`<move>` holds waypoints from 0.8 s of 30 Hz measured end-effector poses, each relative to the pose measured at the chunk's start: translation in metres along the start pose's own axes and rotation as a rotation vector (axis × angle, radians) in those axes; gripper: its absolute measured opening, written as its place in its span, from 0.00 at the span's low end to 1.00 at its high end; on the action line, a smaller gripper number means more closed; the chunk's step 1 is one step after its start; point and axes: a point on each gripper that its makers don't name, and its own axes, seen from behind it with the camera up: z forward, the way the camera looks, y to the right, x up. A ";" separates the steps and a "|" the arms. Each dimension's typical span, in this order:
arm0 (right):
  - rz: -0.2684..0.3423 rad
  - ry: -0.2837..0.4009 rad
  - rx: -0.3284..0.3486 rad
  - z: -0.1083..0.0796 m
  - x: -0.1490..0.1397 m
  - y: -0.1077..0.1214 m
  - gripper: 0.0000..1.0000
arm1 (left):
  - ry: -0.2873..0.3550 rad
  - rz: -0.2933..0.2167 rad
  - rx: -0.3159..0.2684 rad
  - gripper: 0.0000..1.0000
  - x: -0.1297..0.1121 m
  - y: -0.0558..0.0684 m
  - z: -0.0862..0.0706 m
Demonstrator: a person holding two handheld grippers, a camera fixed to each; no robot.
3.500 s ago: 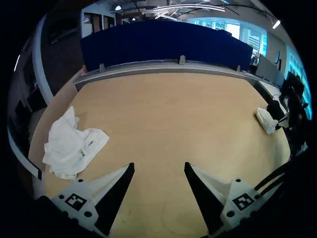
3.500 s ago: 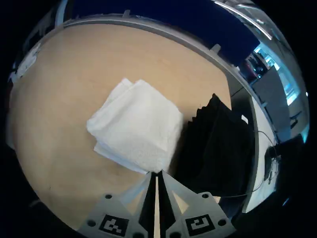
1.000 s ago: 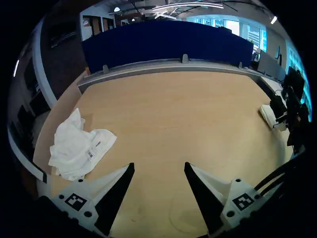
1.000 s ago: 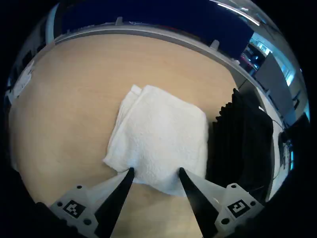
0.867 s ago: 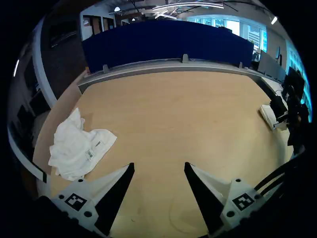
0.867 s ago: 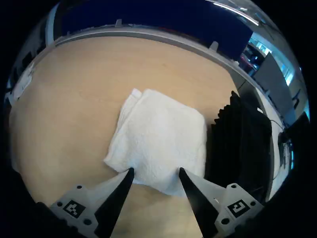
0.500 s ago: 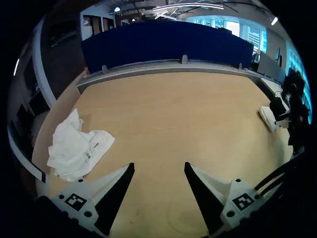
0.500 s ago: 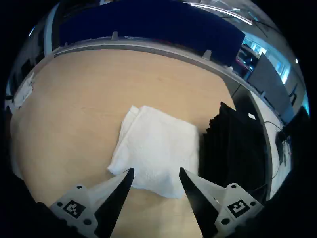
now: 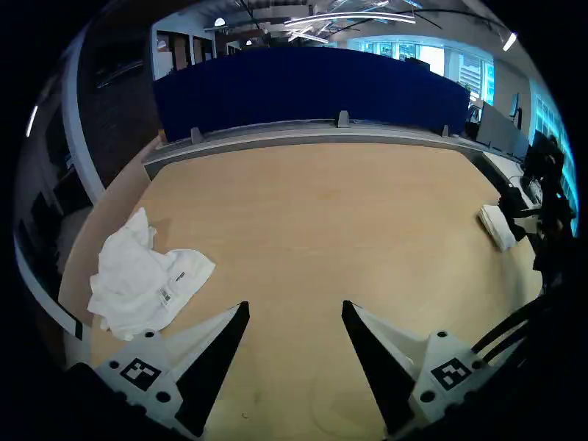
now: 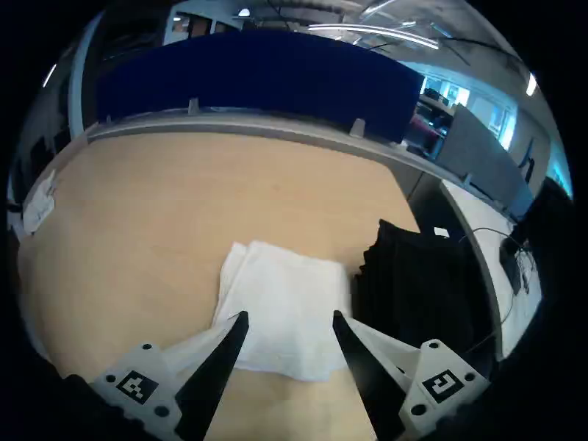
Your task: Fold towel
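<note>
Pale wooden table [image 9: 323, 213] before a dark blue partition [image 9: 309, 84], ceiling strip lights [image 9: 349, 16], bright windows [image 9: 470, 70] beyond

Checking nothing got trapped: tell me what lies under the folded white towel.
The folded towel lies flat on the wooden tabletop, which shows around its left and far edges; a black pleated object borders its right edge. Anything beneath is hidden by the towel.
</note>
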 end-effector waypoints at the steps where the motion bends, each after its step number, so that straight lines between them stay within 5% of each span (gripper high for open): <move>1: 0.015 0.018 -0.006 -0.002 0.005 0.000 0.90 | 0.004 -0.002 -0.001 0.93 0.001 0.000 0.000; 5: 0.066 0.083 -0.029 -0.011 0.021 0.001 1.00 | 0.019 -0.013 -0.007 0.94 0.006 0.000 -0.001; 24: 0.134 0.375 -0.108 -0.067 0.103 -0.014 1.00 | 0.121 -0.037 -0.035 0.94 0.037 -0.004 -0.001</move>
